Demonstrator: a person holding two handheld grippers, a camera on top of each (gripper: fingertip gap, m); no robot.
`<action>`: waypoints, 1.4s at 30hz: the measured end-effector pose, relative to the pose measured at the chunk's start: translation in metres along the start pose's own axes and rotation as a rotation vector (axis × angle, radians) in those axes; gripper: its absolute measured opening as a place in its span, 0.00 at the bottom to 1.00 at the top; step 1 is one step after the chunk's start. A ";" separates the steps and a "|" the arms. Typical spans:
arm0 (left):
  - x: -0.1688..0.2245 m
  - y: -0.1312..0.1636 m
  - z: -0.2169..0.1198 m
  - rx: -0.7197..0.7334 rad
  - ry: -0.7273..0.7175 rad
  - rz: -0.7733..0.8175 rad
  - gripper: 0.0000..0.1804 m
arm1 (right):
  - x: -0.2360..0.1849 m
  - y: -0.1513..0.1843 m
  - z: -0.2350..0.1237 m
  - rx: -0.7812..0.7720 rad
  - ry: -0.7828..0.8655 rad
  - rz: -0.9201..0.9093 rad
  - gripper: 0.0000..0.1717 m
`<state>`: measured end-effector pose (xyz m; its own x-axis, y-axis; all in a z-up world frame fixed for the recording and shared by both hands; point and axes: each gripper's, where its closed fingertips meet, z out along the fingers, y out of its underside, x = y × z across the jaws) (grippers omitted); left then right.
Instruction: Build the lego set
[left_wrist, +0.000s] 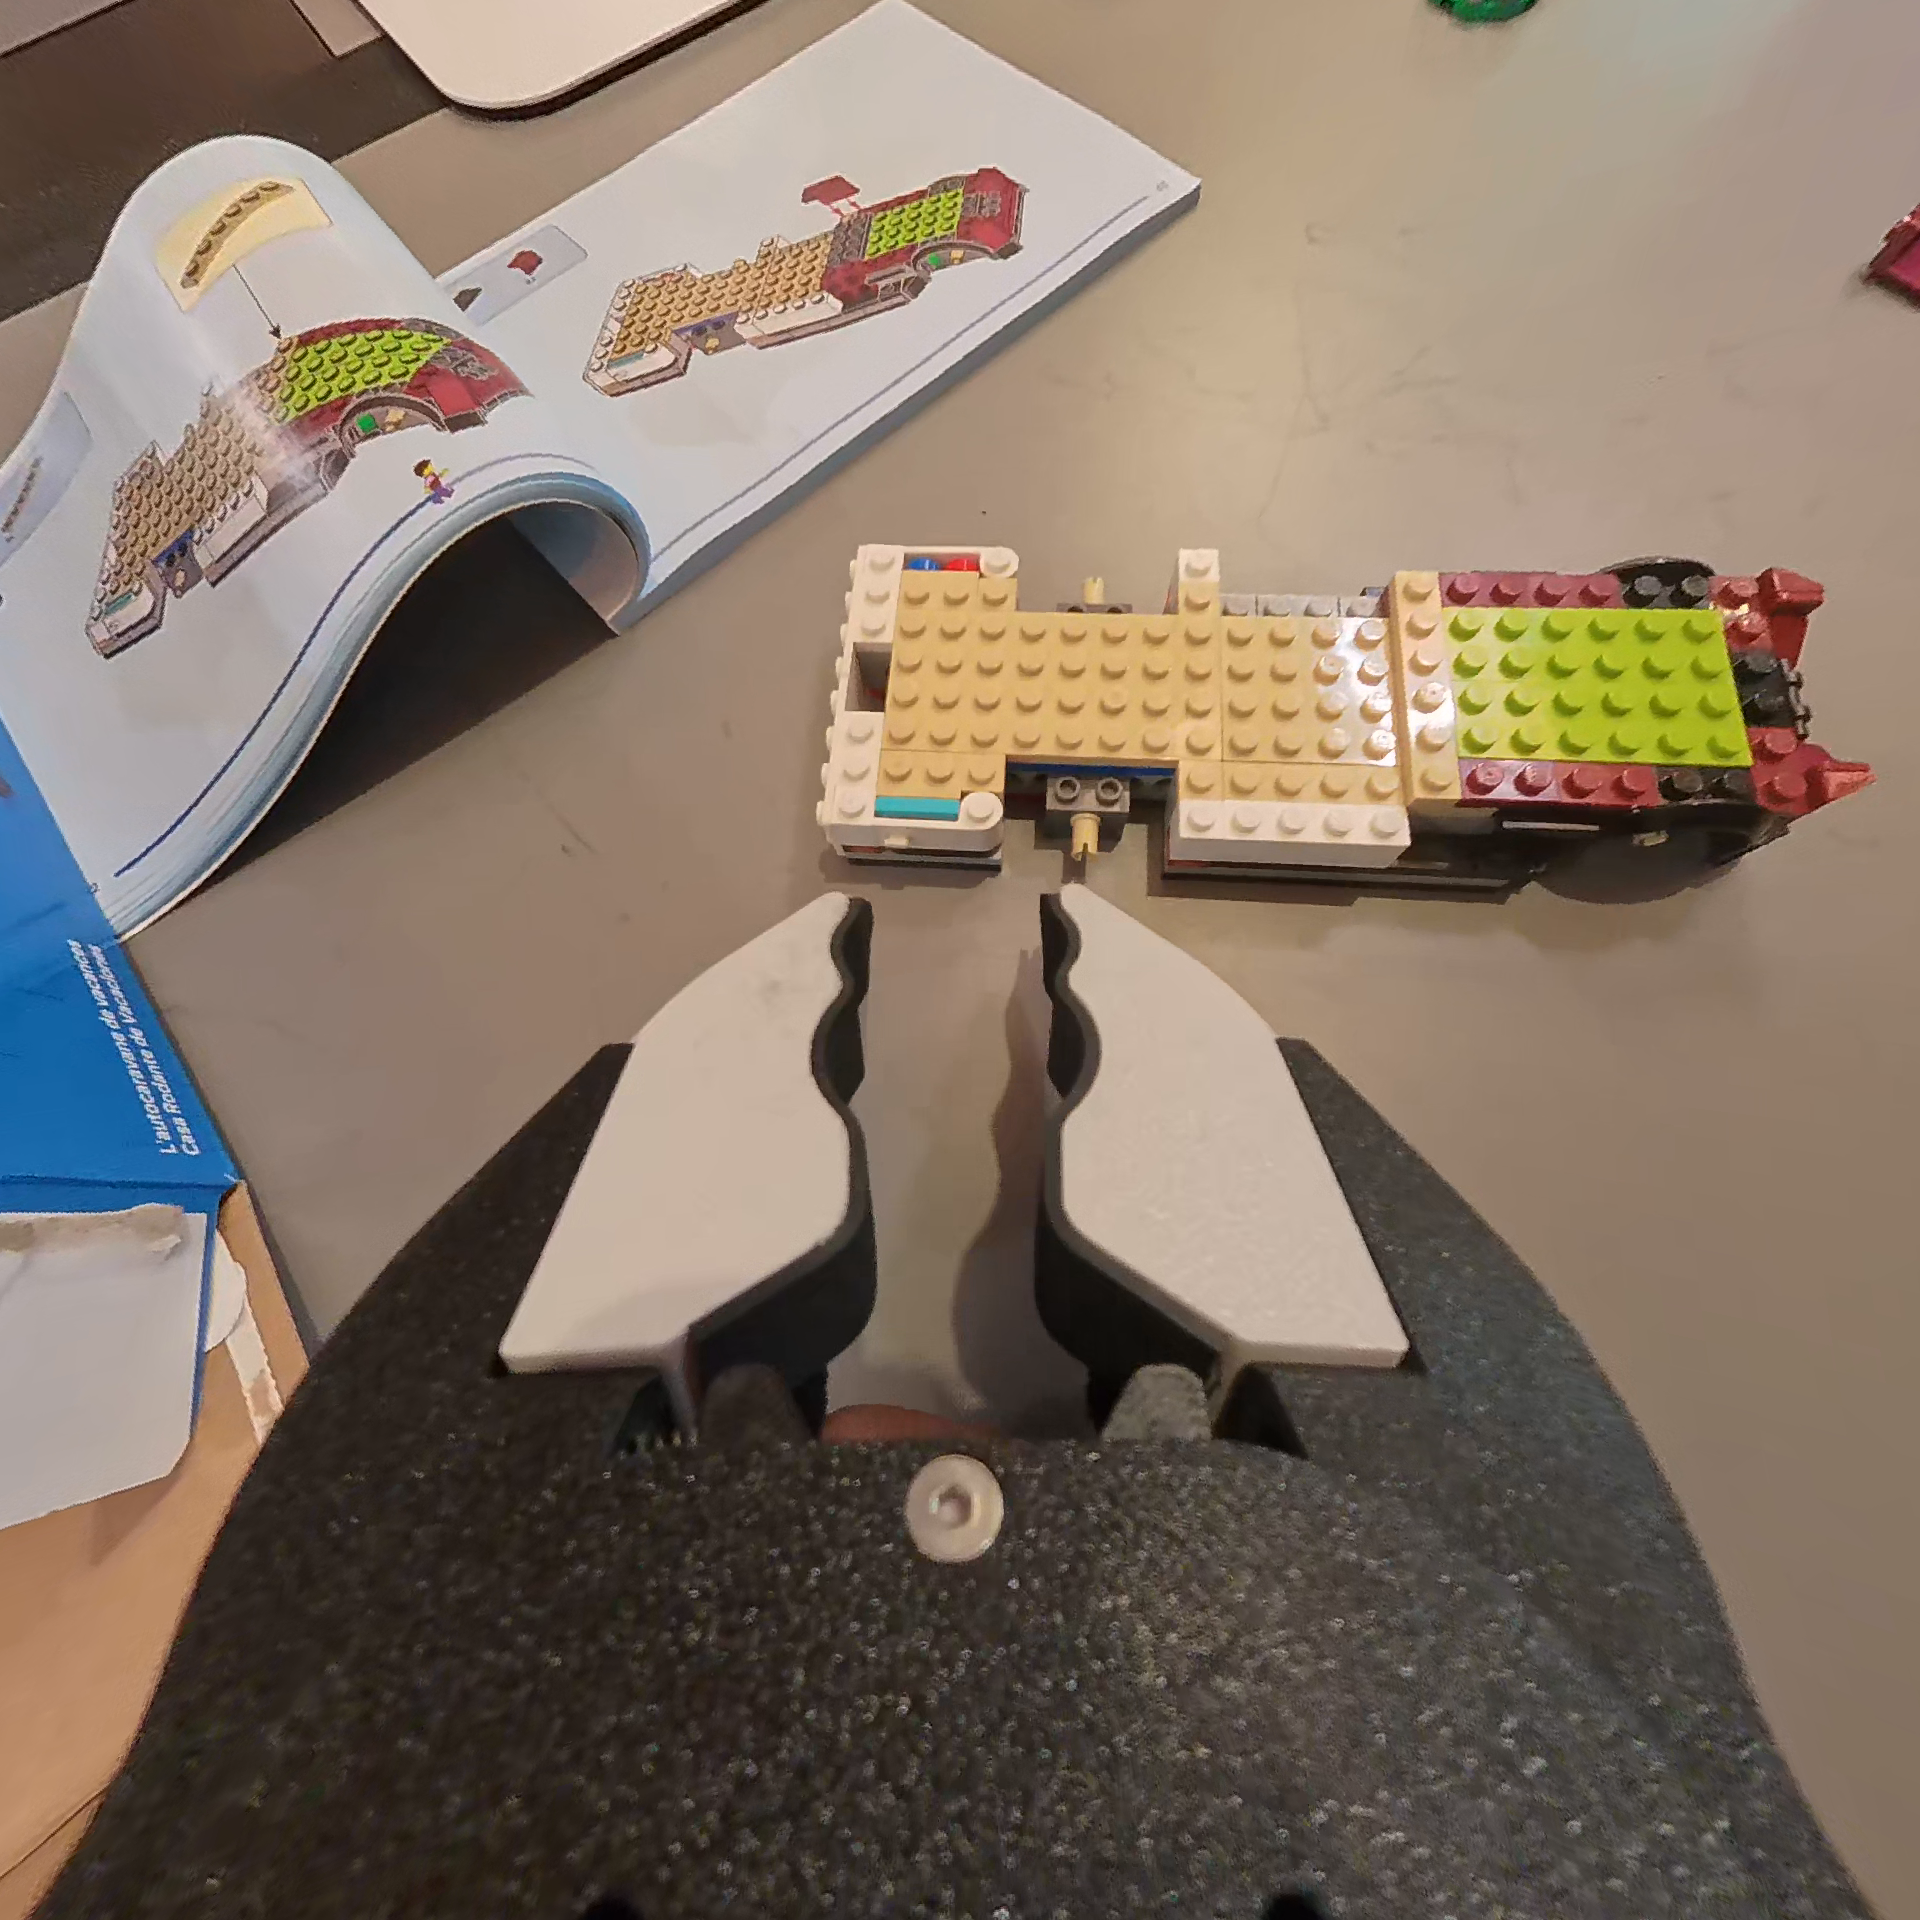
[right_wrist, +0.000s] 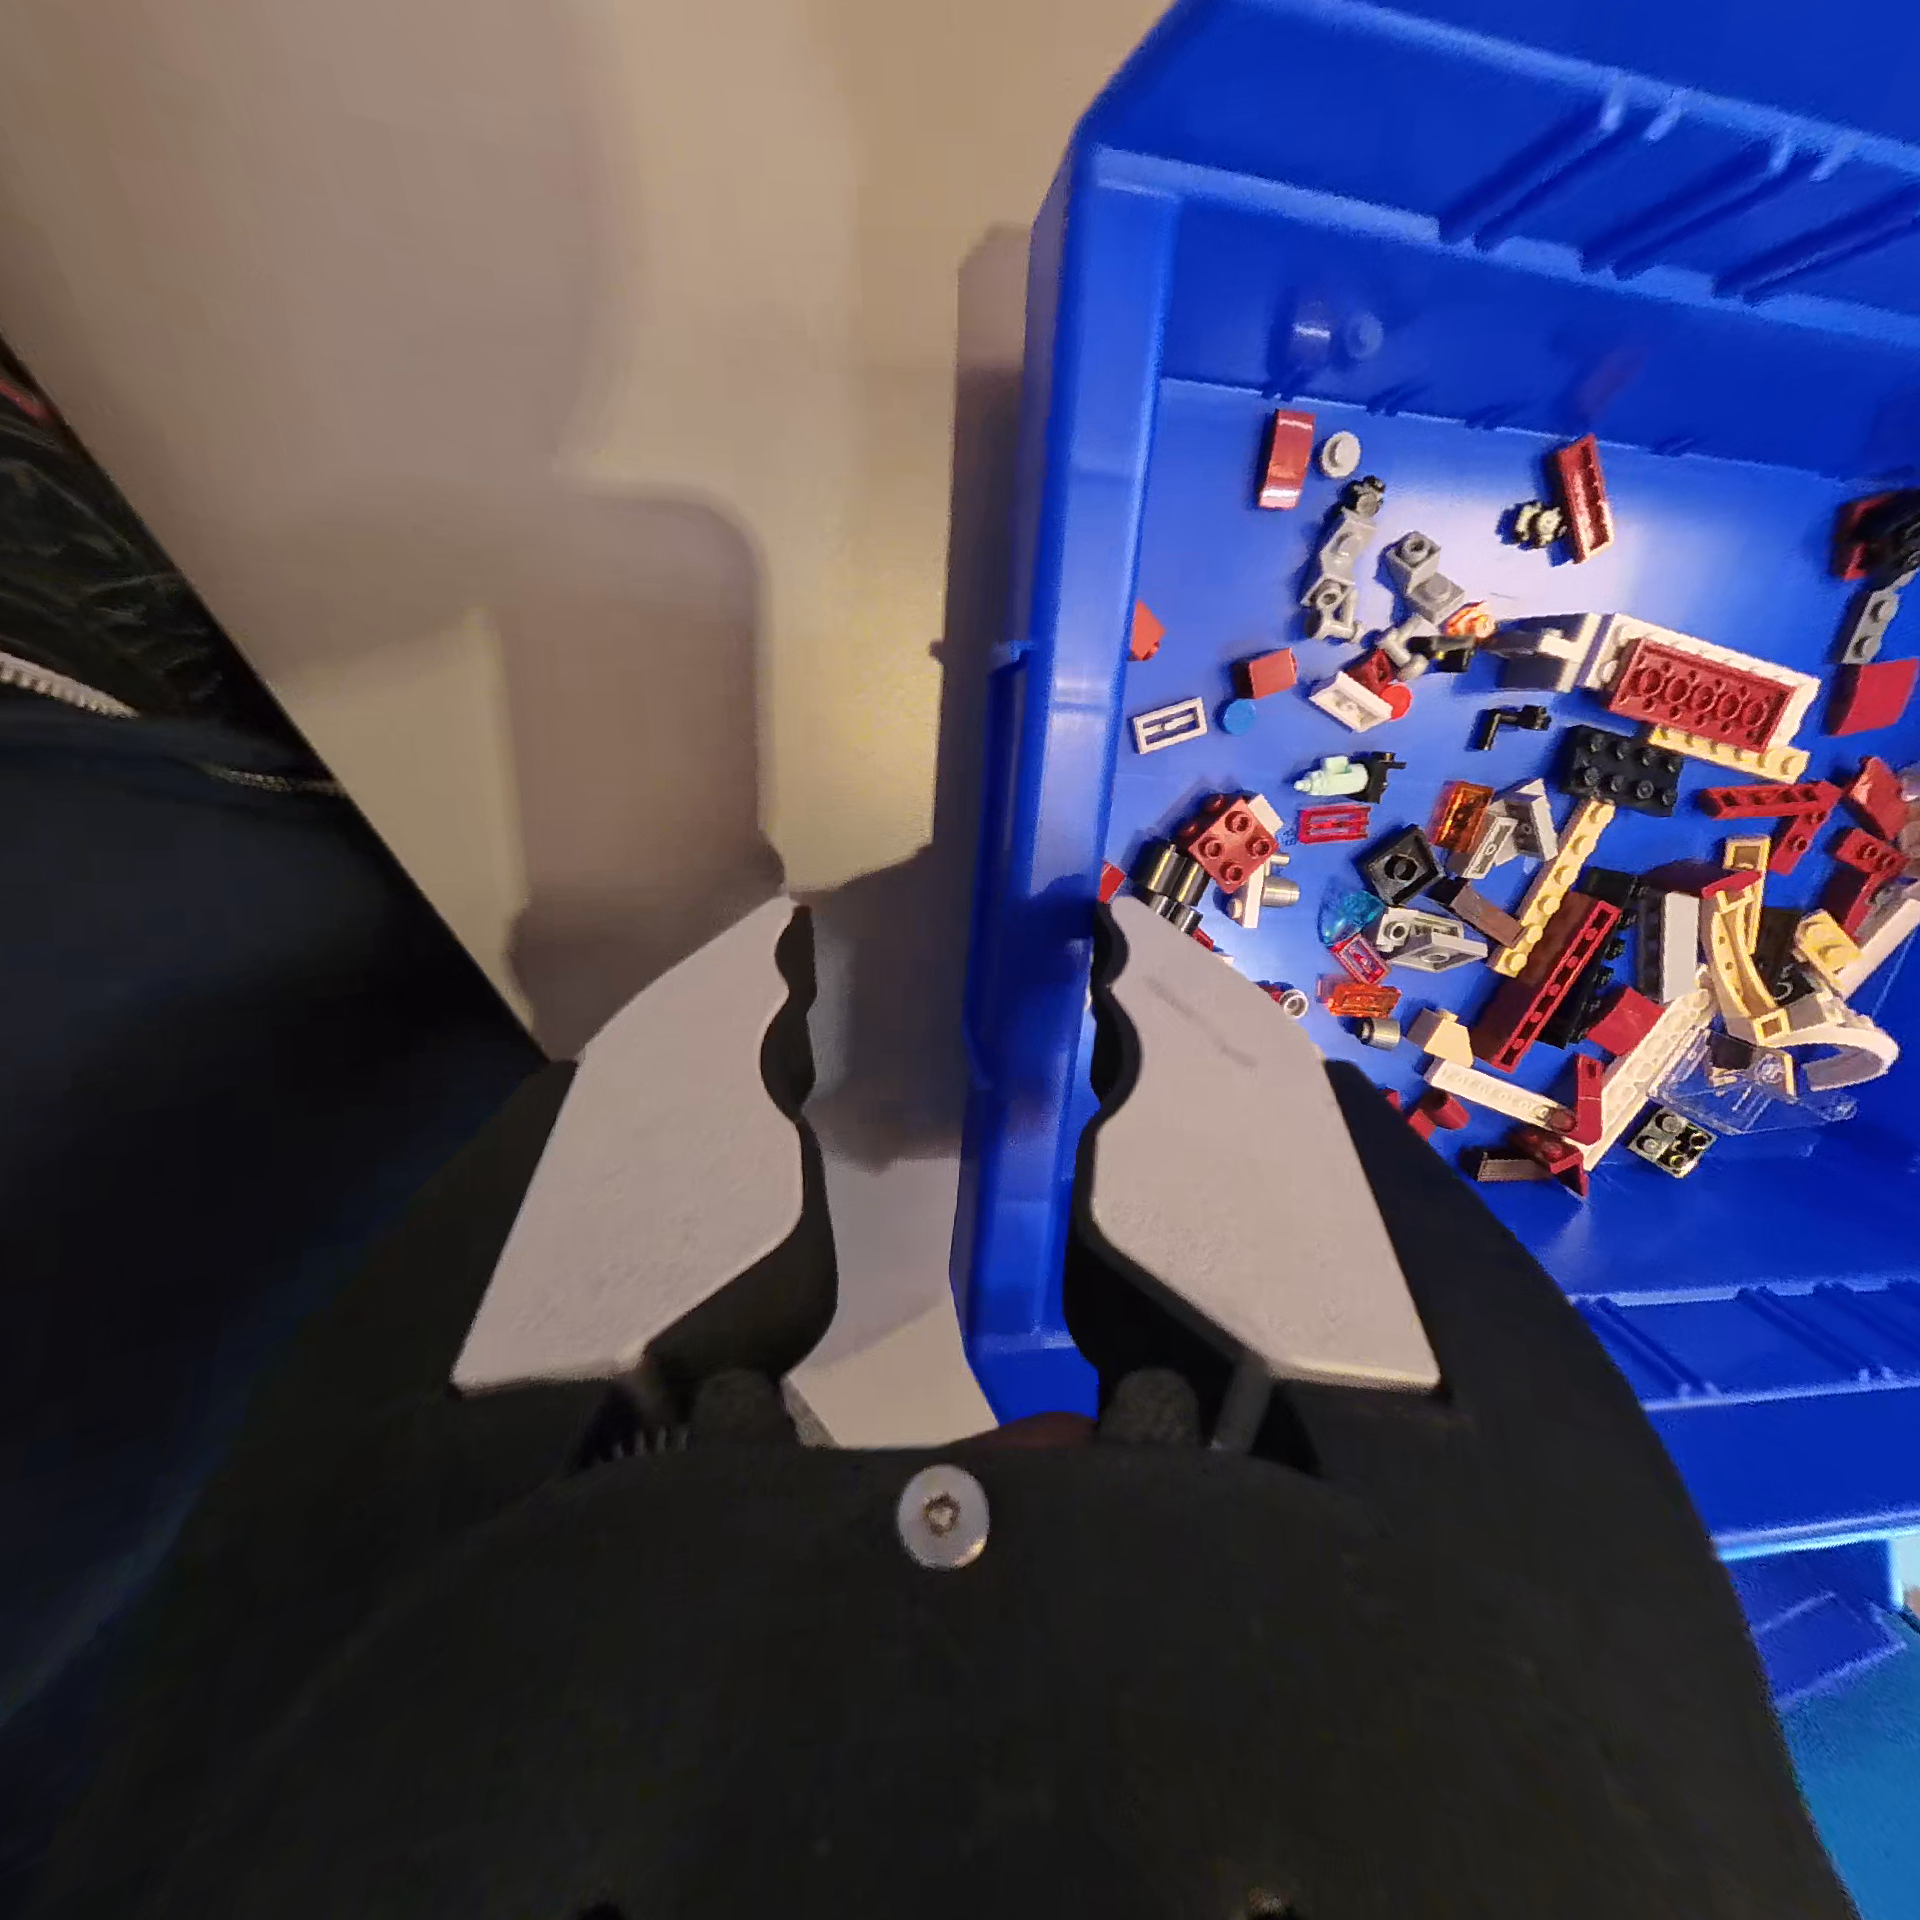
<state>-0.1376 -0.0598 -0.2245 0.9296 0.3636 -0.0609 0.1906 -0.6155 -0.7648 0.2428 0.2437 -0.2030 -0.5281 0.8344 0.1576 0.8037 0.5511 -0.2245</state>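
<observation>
The left tongs (left_wrist: 956, 904) hover low over the grey worktop (left_wrist: 1351, 1091), their 2 fingers partly apart with nothing between them but bare worktop. Just ahead of the tips lies 1 part-built brick model (left_wrist: 1299, 707): a tan studded deck with white edging, 1 lime-green plate (left_wrist: 1590, 686) at its right end, and dark red bricks around that. 1 tan pin (left_wrist: 1084, 831) juts from a grey brick on the model's near side, close to the right fingertip but apart from it. To the left, 1 open instruction booklet (left_wrist: 727, 343) lies with 1 page curled up, and 1 blue cardboard box (left_wrist: 94, 1091) sits at the left edge.

The right tongs (right_wrist: 951, 935) stand wider open and hold nothing. The side wall of 1 blue plastic bin (right_wrist: 1039, 727) runs between the 2 fingers, with clear gaps to each pad; the left finger is over the pale worktop (right_wrist: 520, 312), the right finger over the bin's inside. The bin floor carries a scatter of several dozen loose bricks (right_wrist: 1558, 831), too jumbled to count: mostly dark red, white, tan, grey and black, with 2 clear orange pieces.
</observation>
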 end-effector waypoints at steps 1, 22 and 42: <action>0.000 0.000 0.000 0.002 0.005 -0.003 0.18 | -0.003 0.000 0.000 -0.017 -0.002 -0.017 0.31; -0.005 -0.006 -0.009 0.069 0.029 -0.039 0.18 | 0.083 -0.038 -0.002 0.058 -0.011 -0.012 0.20; -0.006 -0.005 -0.018 0.103 0.037 -0.058 0.18 | 0.115 -0.025 0.063 -0.037 -0.197 -0.456 0.15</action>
<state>-0.1389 -0.0717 -0.2092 0.9292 0.3694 0.0079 0.2131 -0.5183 -0.8282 0.1448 0.3264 -0.2400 -0.8672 0.4958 0.0468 0.4857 0.8628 -0.1404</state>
